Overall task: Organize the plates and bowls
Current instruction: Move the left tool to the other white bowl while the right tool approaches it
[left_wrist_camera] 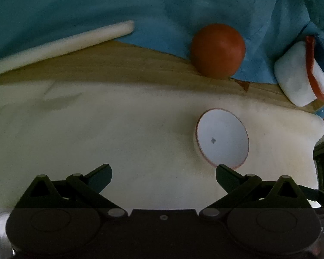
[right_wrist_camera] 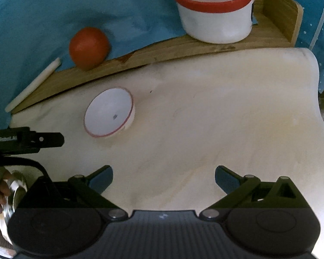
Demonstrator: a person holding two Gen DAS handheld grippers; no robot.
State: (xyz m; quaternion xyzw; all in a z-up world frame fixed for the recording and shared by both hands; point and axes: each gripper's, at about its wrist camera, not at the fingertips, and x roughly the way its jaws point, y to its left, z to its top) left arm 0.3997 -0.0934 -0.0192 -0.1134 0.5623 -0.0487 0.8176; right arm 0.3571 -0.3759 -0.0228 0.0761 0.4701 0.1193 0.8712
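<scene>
Across the whole near field of both wrist views spreads a cream, cushioned surface point(right_wrist_camera: 205, 112), and behind it runs a wooden tray or board point(right_wrist_camera: 162, 49) with a raised end wall, backed by blue cloth point(left_wrist_camera: 97, 4). On that wood stand a white tub with a red rim point(right_wrist_camera: 215, 10) and, further along, an upturned orange-red bowl point(left_wrist_camera: 218, 50) resting dome-up at the cloth's edge. A pale flat slab, perhaps a plate seen edge-on point(left_wrist_camera: 60, 45), lies along the wood on the far side of the orange-red bowl from the tub; what it is I cannot tell for sure.

The thing nearest to hand is the small white bowl with a thin red rim point(left_wrist_camera: 222, 138). It sits alone on the cream surface, tilted so its mouth faces the cameras, well apart from the wood. It is round, so no long axis governs the grasp; the rim does.

The left gripper point(left_wrist_camera: 163, 172) stands with jaws wide and empty, and the bowl lies just ahead and to the right of it, its lower rim almost at the right fingertip. The right gripper point(right_wrist_camera: 163, 172), likewise wide and empty, has the bowl further off, ahead and to its left. In my judgement the left hand is nearer and needs only a short shift right to straddle the rim.
</scene>
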